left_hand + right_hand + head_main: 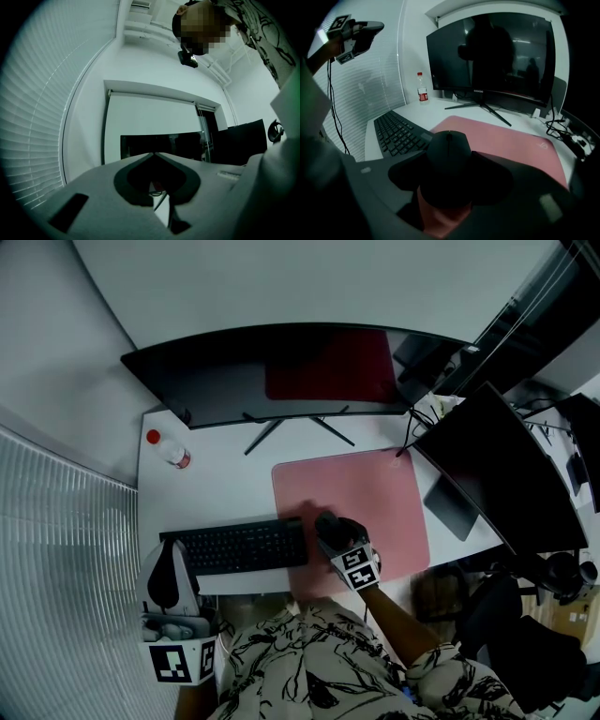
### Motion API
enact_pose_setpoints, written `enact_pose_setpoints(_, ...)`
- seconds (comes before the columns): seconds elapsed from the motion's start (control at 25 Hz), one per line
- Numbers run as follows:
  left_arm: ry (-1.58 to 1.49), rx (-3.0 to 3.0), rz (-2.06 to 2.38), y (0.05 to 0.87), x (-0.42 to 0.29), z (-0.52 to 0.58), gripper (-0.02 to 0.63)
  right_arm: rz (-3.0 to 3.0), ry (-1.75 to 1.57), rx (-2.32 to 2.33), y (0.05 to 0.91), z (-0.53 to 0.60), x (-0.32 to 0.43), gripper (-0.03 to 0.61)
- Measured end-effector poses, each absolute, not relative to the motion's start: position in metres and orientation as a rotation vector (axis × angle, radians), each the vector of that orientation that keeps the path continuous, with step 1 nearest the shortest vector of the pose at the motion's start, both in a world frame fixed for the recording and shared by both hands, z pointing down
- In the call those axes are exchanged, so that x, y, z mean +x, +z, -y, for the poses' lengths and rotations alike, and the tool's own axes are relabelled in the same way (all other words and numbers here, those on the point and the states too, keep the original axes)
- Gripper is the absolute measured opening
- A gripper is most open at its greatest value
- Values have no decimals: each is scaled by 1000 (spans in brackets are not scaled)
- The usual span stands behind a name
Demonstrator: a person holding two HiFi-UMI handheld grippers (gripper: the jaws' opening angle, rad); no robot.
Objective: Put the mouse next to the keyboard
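Black rounded plastic computer mouse [449,154] sits between the jaws of the right gripper [450,180], which are spread wide and clamp its 2 flanks. In the head view it is low centre [327,523], over the near-left corner of the pink rectangular mouse pad [375,491], just beside the right end of the black keyboard [239,547]. Whether its base touches the pad I cannot tell.

The likely risk is letting go too high: the smooth domed shell could drop, skid or twist against the keyboard edge. Opening unevenly could also drag it askew.

Its wheel end points up the right gripper frame, toward the dark curved monitor [492,56]; its long axis runs along the gripper's own line, parallel to the keyboard's short side.

At lower left, the left gripper [173,579] has its jaws together on nothing.
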State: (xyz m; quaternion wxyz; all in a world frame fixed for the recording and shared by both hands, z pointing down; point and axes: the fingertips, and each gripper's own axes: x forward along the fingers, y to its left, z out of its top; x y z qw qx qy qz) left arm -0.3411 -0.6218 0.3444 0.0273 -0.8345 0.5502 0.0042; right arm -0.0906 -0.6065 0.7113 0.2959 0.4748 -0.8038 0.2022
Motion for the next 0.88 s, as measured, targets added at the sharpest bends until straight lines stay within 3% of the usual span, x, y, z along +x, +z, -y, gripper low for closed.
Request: enact_pose_setpoints(0.88, -9, -2581, -1698, 343, -337, 621, -2, 1993, 650, 1204, 753, 603, -91, 304)
